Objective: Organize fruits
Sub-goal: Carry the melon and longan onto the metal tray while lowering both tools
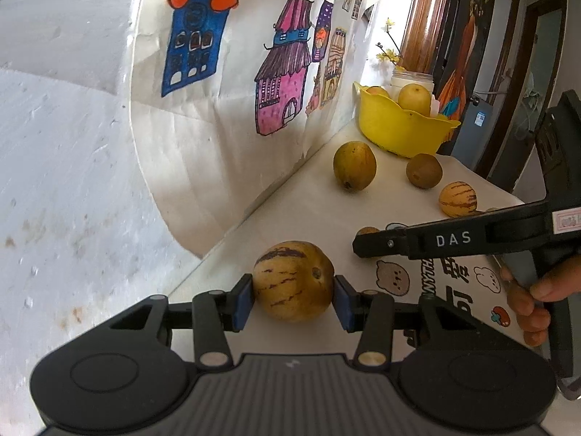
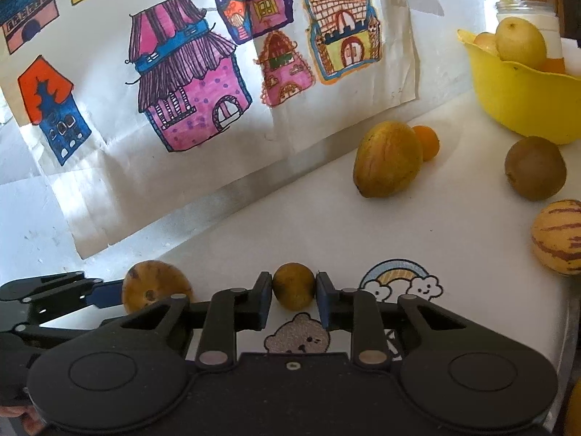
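- Two grippers, each clamped on fruit above the white tabletop [image 2: 254, 225].
- Left gripper [image 1: 292, 297] squeezes a purple-striped yellow melon [image 1: 292, 281].
- Right gripper [image 2: 293, 298] pinches a small brownish-yellow round fruit [image 2: 293, 285].
- Yellow plastic bowl [image 2: 515, 98] sits far right.

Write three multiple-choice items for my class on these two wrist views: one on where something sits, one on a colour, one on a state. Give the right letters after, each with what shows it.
1. Where does the yellow bowl stand?
A. At the far end of the table, near the white jar
B. Between the two grippers
C. On the floor

2. What colour are the stripes on the loose striped fruit at the table's right edge?
A. Green
B. Purple
C. White

3. What is the left gripper doing?
A. Hanging open with nothing in it
B. Closed on a striped yellow fruit
C. Reaching into the bowl

Answers: 1 A, the bowl sits far back beside the jar. 2 B, dark purple streaks cross its pale yellow skin. 3 B, both blue pads press its sides, while the right gripper flanks a small brownish fruit.
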The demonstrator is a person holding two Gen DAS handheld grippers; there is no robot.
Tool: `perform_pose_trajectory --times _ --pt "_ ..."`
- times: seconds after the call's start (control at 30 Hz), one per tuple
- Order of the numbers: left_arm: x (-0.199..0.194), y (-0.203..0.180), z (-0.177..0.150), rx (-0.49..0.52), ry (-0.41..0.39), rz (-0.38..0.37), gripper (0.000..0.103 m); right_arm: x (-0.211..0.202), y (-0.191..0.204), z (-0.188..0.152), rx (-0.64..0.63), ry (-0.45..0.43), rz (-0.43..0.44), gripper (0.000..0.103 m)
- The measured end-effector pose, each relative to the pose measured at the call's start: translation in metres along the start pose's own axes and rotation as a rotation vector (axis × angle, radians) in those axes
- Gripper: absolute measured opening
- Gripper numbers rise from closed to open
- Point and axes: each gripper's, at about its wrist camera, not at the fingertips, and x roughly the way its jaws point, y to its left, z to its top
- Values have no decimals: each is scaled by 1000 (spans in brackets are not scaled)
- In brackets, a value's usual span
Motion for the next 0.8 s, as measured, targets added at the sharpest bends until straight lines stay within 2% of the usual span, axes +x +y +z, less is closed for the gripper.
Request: perform_pose_trajectory --times 0.23,0.37,0.57,0.8 --pt "-16 -10 -7 1 -9 -10 50 -31 4 -14 -1 -42 5 27" --pt "-27 -19 -11 6 -12 -37 50 -65 6 -22 -22 -80 13 27" --pt "-43 -39 -18 16 -21 -71 50 -117 -4 -42 19 -145 22 27" --pt "-57 -69 -29 -5 -41 -145 50 -174 -29 -78 63 -220 -38 27"
